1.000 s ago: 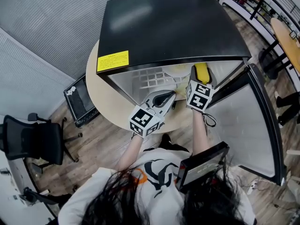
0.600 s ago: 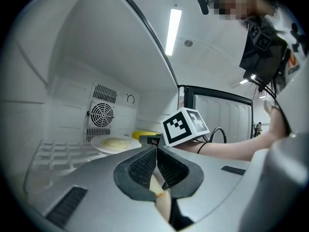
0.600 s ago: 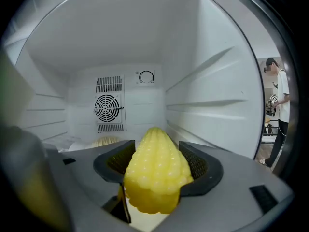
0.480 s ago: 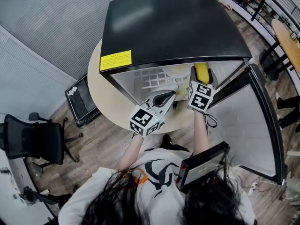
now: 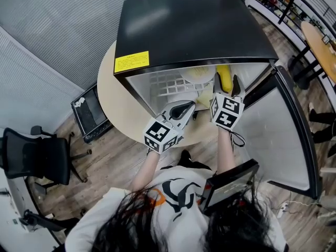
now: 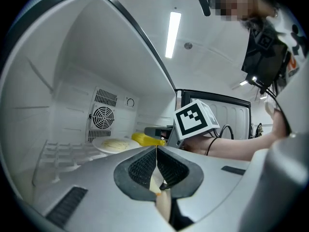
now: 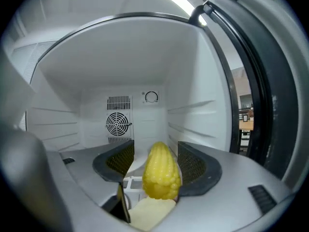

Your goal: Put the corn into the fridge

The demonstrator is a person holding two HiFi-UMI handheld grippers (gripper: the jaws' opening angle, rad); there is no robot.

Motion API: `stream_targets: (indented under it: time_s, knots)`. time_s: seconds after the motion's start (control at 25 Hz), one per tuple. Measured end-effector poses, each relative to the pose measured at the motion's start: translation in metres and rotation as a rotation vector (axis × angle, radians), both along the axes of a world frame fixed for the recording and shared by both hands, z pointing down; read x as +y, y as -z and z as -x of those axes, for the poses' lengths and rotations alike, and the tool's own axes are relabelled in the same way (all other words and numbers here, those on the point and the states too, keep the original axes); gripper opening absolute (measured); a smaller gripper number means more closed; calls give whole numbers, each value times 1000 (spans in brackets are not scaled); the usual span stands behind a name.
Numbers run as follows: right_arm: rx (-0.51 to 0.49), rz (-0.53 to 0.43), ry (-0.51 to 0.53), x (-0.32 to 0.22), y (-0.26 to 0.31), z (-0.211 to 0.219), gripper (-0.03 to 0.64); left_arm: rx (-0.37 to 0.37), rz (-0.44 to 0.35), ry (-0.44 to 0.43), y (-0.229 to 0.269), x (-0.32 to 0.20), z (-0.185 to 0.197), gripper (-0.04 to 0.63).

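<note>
The yellow corn [image 5: 224, 76] lies inside the open fridge [image 5: 194, 25], at the right of the wire shelf [image 5: 168, 85]. In the right gripper view the corn [image 7: 159, 170] stands between the spread jaws of my right gripper [image 7: 154, 154]. There is a gap at the left pad, so the pads do not squeeze it. My right gripper [image 5: 224, 85] reaches into the fridge mouth. My left gripper [image 5: 190, 108] hovers just outside, shut with its pads together and nothing in them. The left gripper view shows the corn [image 6: 145, 139] beside a white plate [image 6: 115, 144].
The fridge door [image 5: 278, 135] swings open to the right. A white plate of pale food [image 5: 197, 73] sits on the shelf left of the corn. The fridge stands on a round table [image 5: 113, 101]. An office chair [image 5: 37, 156] is at the far left.
My right gripper has drawn back a little toward the person, and more of the corn shows beyond it. The left gripper has stayed where it was.
</note>
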State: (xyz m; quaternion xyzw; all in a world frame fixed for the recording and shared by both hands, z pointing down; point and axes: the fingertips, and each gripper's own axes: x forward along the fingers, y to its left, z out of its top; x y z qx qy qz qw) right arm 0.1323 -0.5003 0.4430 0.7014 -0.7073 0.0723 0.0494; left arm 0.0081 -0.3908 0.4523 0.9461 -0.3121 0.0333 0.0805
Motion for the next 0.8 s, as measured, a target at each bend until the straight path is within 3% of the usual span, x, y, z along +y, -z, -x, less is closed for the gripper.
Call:
stream_targets:
  time_s: [0.28, 0.56, 0.8]
  knots:
    - [-112, -18, 45, 37, 12, 10, 282, 16, 2, -1, 3, 21, 7, 11]
    - [-129, -9, 92, 81, 12, 33, 170, 28, 3, 8, 6, 52, 24, 11]
    - [-154, 4, 137, 120, 9, 57, 153, 24, 0, 20, 8, 85, 38, 12]
